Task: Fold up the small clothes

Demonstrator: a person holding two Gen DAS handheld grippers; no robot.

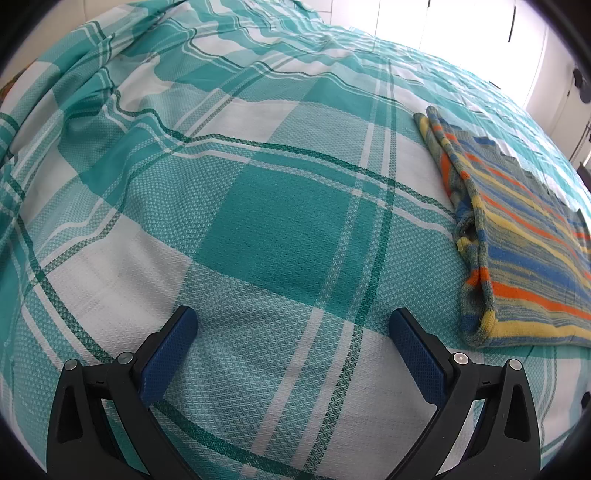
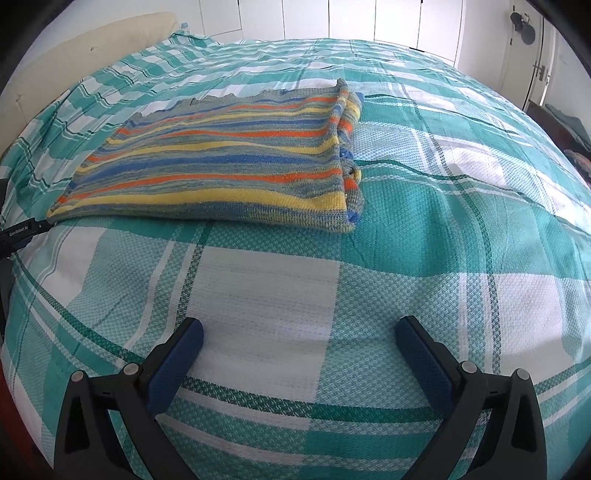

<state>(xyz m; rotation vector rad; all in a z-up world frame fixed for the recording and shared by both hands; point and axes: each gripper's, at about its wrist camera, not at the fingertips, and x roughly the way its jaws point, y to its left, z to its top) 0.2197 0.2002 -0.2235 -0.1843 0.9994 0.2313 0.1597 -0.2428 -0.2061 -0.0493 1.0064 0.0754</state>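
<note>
Left wrist view: a folded knit garment striped in orange, yellow, blue and grey-green (image 1: 524,258) lies flat on a bed spread with a woven teal-and-white plaid bedcover (image 1: 258,206), off to the right of the black two-finger left gripper with blue pads (image 1: 293,325). That gripper hangs over bare bedcover with its jaws spread wide and nothing between them; its right-hand fingertip (image 1: 400,321) stands near the garment's closest corner but clear of it. The bedcover is rumpled into ridges toward the upper left, and bright white cupboard doors (image 1: 461,22) glare beyond the far edge of the bed.

From the right wrist view, the same striped garment (image 2: 221,162) rests up and to the left, a neat rectangle with its thicker folded edge on its right side and a scalloped hem along its far side. The black, blue-padded right gripper (image 2: 299,332) is poised over a white square of the plaid bedcover (image 2: 461,240), well apart from the garment, jaws fully parted and empty. A dark strip with white lettering (image 2: 22,233) pokes in at the left border, its tip just beside the garment's near left corner. A cream headboard (image 2: 81,55) and white cupboard doors (image 2: 332,18) line the background.
</note>
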